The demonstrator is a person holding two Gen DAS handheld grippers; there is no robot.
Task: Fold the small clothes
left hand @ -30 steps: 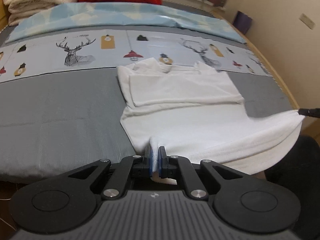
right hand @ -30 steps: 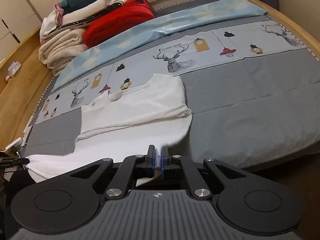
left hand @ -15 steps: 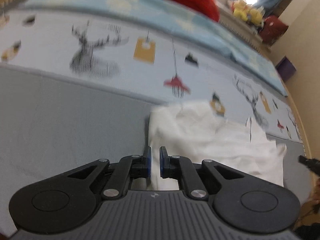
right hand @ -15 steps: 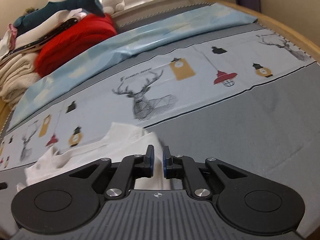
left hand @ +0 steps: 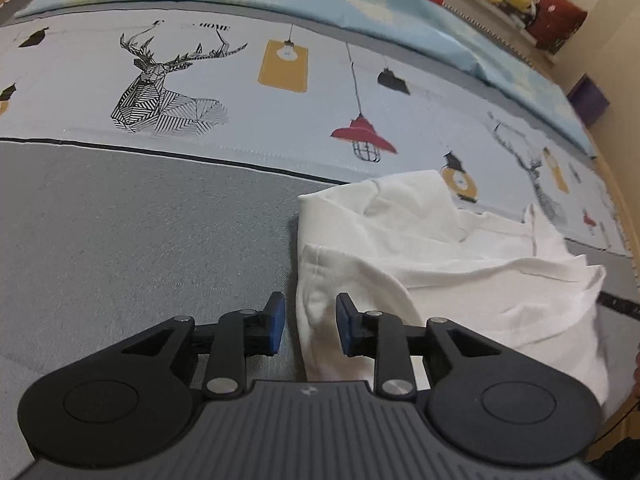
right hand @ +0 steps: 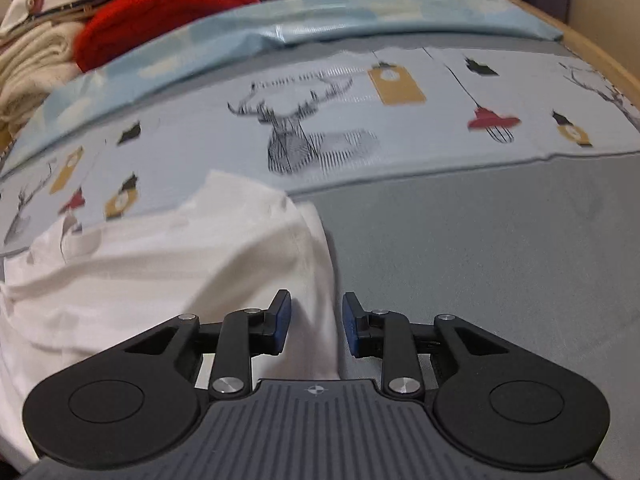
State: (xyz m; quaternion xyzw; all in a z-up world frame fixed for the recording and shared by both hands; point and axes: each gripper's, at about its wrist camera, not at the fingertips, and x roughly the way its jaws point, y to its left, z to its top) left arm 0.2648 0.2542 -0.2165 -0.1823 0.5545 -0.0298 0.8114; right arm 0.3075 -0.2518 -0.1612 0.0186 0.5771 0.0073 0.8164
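A small white garment lies folded over itself on the grey part of the bed. My left gripper hovers low over its left edge; the jaws are opening and the cloth's corner lies between the blue pads without being pressed. In the right wrist view the same white garment fills the lower left. My right gripper is over its right edge, jaws opening, with the cloth's edge loose between the pads.
The bedspread is grey in front, with a pale band printed with deer and lamps behind. A light blue sheet, a red blanket and stacked cream towels lie at the back. A wooden bed edge runs along the right.
Both grippers carried the garment's near edge forward and down over the far part, folding it. Their jaws, shut on the cloth before, now stand apart and the cloth lies loose.
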